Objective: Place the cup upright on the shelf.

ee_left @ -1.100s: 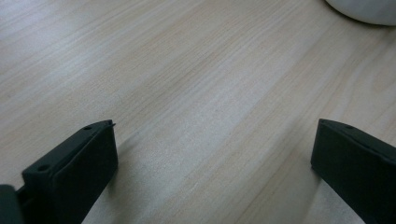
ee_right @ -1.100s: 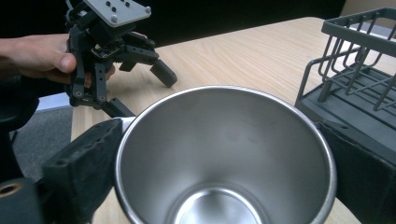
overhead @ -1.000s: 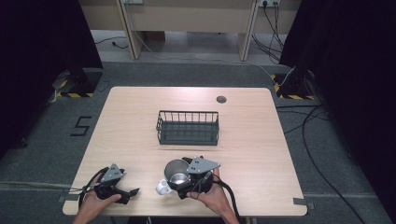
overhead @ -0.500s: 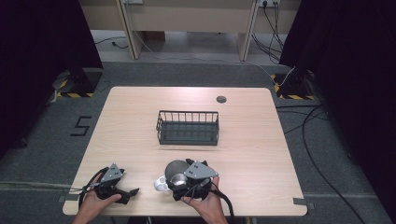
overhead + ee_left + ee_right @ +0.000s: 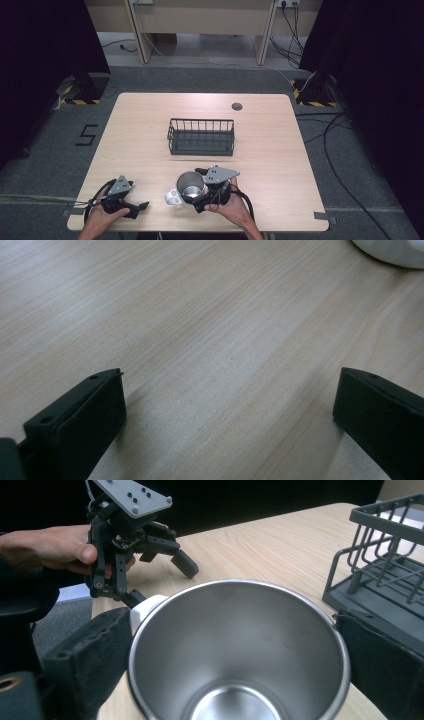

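- Wooden table (image 5: 150, 130) on grey floor; floor marking reads "5" (image 5: 87, 135).
- Steel cup (image 5: 240, 650) stands near table's front edge, clamped between jaws of right gripper (image 5: 200, 196).
- Left gripper (image 5: 139, 206) jaws spread, resting on table.
- Wire basket (image 5: 201, 136) at centre, unlabelled.

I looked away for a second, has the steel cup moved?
Cannot tell: the cup sits about as far in front of the basket as before; any shift is too slight to judge.

Wooden table (image 5: 150, 130), grey floor (image 5: 55, 165)
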`<action>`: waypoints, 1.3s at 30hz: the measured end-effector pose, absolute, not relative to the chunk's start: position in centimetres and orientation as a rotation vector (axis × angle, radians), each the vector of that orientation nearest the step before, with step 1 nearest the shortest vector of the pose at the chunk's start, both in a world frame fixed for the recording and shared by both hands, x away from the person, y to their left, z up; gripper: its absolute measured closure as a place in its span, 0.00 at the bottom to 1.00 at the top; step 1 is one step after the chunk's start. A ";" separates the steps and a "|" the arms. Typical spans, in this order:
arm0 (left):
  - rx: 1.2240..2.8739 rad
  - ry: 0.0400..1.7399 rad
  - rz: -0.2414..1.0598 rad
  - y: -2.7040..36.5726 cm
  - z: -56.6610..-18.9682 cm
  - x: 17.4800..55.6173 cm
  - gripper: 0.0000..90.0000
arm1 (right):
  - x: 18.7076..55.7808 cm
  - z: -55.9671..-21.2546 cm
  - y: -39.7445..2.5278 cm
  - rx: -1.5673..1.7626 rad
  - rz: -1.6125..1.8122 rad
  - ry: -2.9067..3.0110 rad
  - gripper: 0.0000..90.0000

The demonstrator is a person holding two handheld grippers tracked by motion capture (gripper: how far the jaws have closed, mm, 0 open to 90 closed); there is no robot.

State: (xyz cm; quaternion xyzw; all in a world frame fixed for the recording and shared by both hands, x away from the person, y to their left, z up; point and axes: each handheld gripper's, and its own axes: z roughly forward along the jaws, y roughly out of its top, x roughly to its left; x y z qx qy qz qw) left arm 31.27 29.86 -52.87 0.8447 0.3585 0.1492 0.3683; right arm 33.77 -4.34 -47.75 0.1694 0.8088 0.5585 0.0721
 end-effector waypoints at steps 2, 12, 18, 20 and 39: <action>2.169 0.920 0.383 29.9 -52.9 31.3 0.00 | 33.9 -47.9 -4.1 0.483 1.689 2.430 0.04; 2.169 0.921 0.383 29.9 -52.9 31.3 0.00 | 33.0 -48.5 -3.4 0.543 1.624 2.361 0.06; 2.170 0.919 0.382 29.9 -52.9 31.3 0.00 | 30.7 -48.1 -2.5 0.691 1.489 2.223 0.06; 2.171 0.920 0.384 29.9 -52.9 31.3 0.00 | 30.8 -47.9 -2.6 0.638 1.486 2.229 0.05; 2.170 0.919 0.382 29.9 -52.9 31.3 0.00 | 34.0 -48.3 -3.7 0.500 1.757 2.387 0.05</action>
